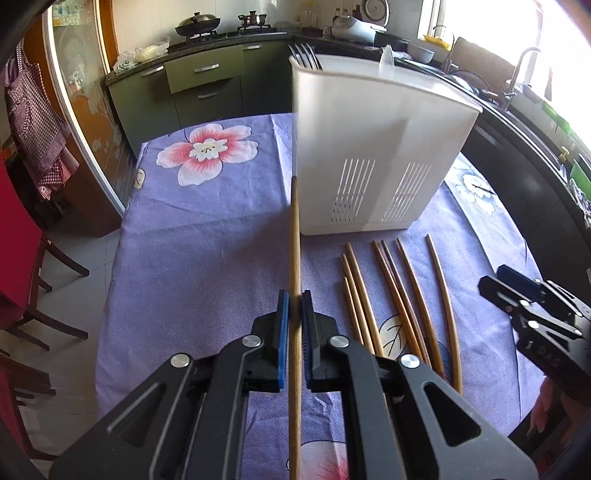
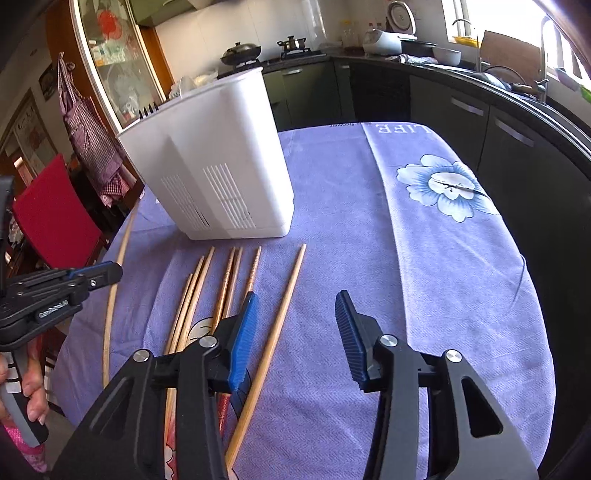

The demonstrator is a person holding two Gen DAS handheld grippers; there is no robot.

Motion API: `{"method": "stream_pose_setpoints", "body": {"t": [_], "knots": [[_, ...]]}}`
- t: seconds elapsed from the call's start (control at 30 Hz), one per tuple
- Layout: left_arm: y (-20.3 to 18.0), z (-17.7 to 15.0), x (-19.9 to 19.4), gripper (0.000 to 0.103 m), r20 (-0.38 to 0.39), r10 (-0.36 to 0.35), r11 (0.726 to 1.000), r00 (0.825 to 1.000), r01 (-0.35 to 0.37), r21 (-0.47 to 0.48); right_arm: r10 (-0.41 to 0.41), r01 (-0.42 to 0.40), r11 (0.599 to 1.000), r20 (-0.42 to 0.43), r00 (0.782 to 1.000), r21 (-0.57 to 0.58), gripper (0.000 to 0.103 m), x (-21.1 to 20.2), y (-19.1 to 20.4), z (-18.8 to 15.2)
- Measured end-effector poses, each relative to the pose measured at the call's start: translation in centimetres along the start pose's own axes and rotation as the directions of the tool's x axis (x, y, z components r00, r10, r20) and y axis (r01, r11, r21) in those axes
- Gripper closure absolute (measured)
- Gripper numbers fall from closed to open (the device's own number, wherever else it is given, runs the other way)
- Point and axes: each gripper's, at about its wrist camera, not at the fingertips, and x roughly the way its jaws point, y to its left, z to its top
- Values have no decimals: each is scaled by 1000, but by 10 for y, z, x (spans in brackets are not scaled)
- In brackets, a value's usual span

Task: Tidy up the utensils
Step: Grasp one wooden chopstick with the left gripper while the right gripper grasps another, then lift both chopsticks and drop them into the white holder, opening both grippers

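Left wrist view: one chopstick (image 1: 294, 258) is pinched in the closed left hand-held gripper (image 1: 294, 325), raised over the desk (image 1: 207, 236) beside the white utensil holder (image 1: 373, 155). Right hand-held gripper (image 2: 297, 332) gapes, partly open and empty, above loose chopsticks (image 2: 221, 291).

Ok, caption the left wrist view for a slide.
Left gripper shut on one chopstick before the white utensil holder; more chopsticks lie on the tablecloth.

Home kitchen: gas hob w/ wok (image 1: 197, 23), rice cooker (image 2: 388, 37), sink tap (image 1: 517, 72), cloth-covered table (image 2: 332, 184).
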Motion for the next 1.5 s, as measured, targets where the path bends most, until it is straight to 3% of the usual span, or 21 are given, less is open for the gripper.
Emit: {"method": "stream_pose_setpoints", "body": {"t": [0.1, 0.47, 0.63, 0.67, 0.73, 0.77, 0.93, 1.27, 1.5], "knots": [[5, 2, -14, 96, 40, -20, 1000, 999, 21, -10, -11, 10, 1000, -46, 999, -12, 70, 20, 10, 7], [15, 4, -60, 96, 163, -43, 999, 986, 45, -9, -89, 86, 996, -150, 985, -22, 76, 67, 20, 16], [15, 2, -66, 96, 172, -55, 998, 984, 56, -2, -144, 138, 989, -157, 977, -49, 76, 71, 28, 17], [14, 1, -66, 96, 172, -57, 998, 983, 58, 0, -161, 154, 986, -152, 975, -56, 81, 71, 29, 17], [14, 0, -67, 96, 172, -60, 998, 983, 60, 2, -159, 153, 987, -148, 976, -52, 85, 69, 31, 15], [14, 0, -67, 96, 172, -60, 998, 983, 61, 3, -157, 151, 987, -146, 977, -48, 95, 69, 30, 15], [15, -1, -68, 96, 171, -61, 998, 983, 60, 10, -133, 131, 991, -141, 981, -27, 97, 67, 26, 16], [14, 1, -72, 96, 173, -60, 998, 983, 57, 22, -26, 26, 1000, -7, 1000, 12, 97, 1, 22, 25], [12, 1, -77, 96, 175, -63, 998, 983, 58, 30, 29, -30, 999, 127, 992, 10, 97, -68, 17, 21]]}}
